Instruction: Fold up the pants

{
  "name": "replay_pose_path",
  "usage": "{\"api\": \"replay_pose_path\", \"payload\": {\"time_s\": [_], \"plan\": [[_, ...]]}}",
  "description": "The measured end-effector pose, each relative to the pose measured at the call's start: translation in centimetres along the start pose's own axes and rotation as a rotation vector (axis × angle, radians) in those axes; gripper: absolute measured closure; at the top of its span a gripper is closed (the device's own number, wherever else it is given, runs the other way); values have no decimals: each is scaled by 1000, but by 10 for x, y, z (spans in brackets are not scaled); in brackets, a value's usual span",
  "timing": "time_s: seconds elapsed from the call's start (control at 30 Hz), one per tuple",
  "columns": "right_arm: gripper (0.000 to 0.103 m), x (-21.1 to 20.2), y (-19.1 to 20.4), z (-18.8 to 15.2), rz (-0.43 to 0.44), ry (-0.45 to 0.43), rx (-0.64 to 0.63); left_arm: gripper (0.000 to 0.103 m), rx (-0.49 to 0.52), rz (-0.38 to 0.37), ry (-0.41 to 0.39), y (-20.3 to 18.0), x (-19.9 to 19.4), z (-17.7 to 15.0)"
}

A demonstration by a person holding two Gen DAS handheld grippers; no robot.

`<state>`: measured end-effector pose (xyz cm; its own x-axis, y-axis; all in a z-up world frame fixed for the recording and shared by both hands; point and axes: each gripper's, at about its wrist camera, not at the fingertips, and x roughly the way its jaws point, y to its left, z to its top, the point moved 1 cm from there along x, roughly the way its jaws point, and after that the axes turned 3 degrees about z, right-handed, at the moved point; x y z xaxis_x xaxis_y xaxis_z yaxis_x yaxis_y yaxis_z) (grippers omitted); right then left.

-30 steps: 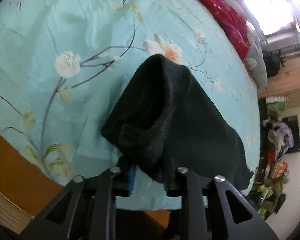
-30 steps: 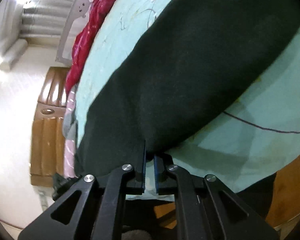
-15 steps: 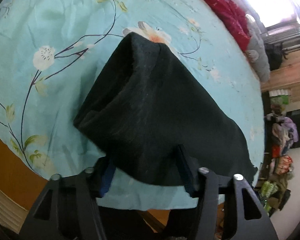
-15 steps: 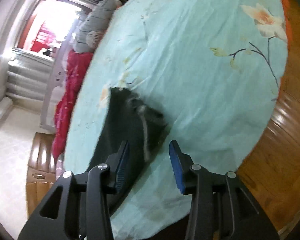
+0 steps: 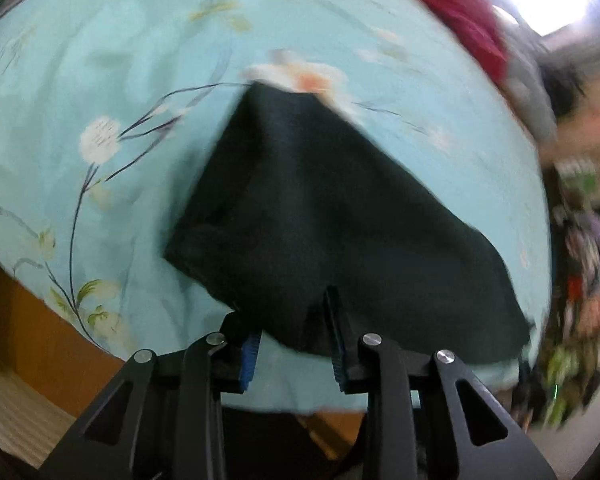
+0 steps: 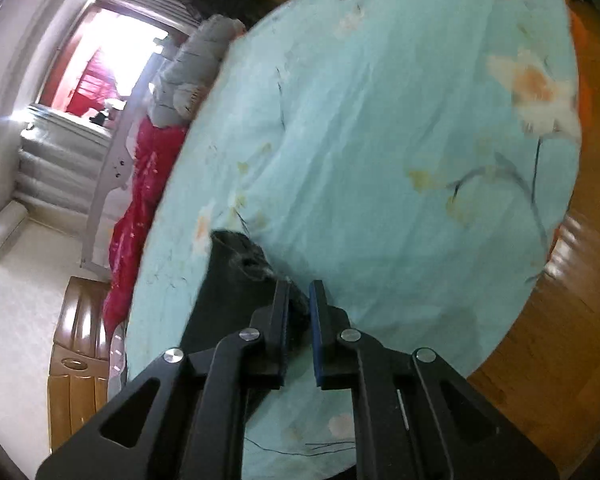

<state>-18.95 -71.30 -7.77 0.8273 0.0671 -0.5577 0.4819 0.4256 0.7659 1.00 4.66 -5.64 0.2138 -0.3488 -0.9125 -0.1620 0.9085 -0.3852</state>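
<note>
The black pants (image 5: 320, 216) lie folded in a flat bundle on the light blue flowered bedsheet (image 5: 100, 60). My left gripper (image 5: 292, 332) is open, its fingers straddling the near edge of the pants without pinching them. In the right wrist view a corner of the pants (image 6: 236, 272) lies on the sheet (image 6: 380, 140). My right gripper (image 6: 299, 300) has its jaws nearly closed on the edge of that corner; a narrow gap shows between the pads.
A red blanket (image 6: 140, 184) and a grey pillow (image 6: 196, 68) lie along the far side of the bed. The wooden floor (image 6: 560, 340) shows past the bed's edge. Cluttered items (image 5: 580, 280) stand beyond the bed in the left wrist view.
Both grippers let go of the pants and opened. The right gripper swung round to the folded corner and has now narrowed on it. The left gripper stays open at the near edge.
</note>
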Motion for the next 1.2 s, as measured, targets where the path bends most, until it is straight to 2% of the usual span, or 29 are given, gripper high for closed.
{"api": "replay_pose_path", "payload": {"time_s": [0.07,0.13,0.2,0.27,0.3,0.33,0.37,0.4,0.43,0.53,0.6,0.63,0.7,0.73,0.8,0.83,0.9,0.93,0.97,1.0,1.07,1.2], "plan": [[88,-5,8,7,4,-4,-45,74,98,-45,-36,-17,-25,-3],[76,0,21,15,24,9,-94,65,136,-66,-114,-26,-46,0],[34,14,40,19,32,35,-150,57,133,-43,-160,-31,-51,12],[33,33,60,19,33,54,-216,57,116,14,-144,-32,-37,25],[33,38,64,20,30,68,-247,58,112,67,-124,-33,-25,29],[33,45,67,17,13,91,-284,60,115,124,-91,-31,-9,31],[40,57,71,15,-51,115,-346,61,121,159,-71,-30,-1,33],[79,68,77,13,-103,140,-410,64,139,222,-52,-27,11,32],[88,77,82,13,-120,173,-461,62,163,269,-44,-26,22,31],[88,79,85,19,-131,139,-474,61,194,299,-69,-31,19,25],[88,89,76,24,-198,160,-458,62,225,292,-27,-35,10,18],[88,88,74,28,-184,160,-427,62,253,275,-4,-34,2,15],[86,67,67,35,-137,85,-342,59,311,241,24,-33,-17,5],[85,51,58,38,-87,50,-282,57,354,215,40,-35,-31,-3],[79,28,42,37,-22,15,-184,54,424,166,34,-48,-55,-14],[76,17,33,34,0,3,-151,48,478,137,10,-63,-67,-18],[62,-1,17,20,26,-3,-123,37,571,107,-54,-97,-80,-22],[58,-7,12,11,35,-2,-115,32,618,87,-84,-123,-80,-22],[52,-10,4,-1,54,6,-95,30,660,56,-92,-150,-74,-21],[52,-10,-2,-11,77,13,-73,29,683,37,-88,-167,-69,-20],[52,-4,-12,-28,127,37,-31,29,755,2,-29,-228,-32,-14],[52,22,-18,-48,208,76,25,29,842,9,104,-327,41,-17]]}}
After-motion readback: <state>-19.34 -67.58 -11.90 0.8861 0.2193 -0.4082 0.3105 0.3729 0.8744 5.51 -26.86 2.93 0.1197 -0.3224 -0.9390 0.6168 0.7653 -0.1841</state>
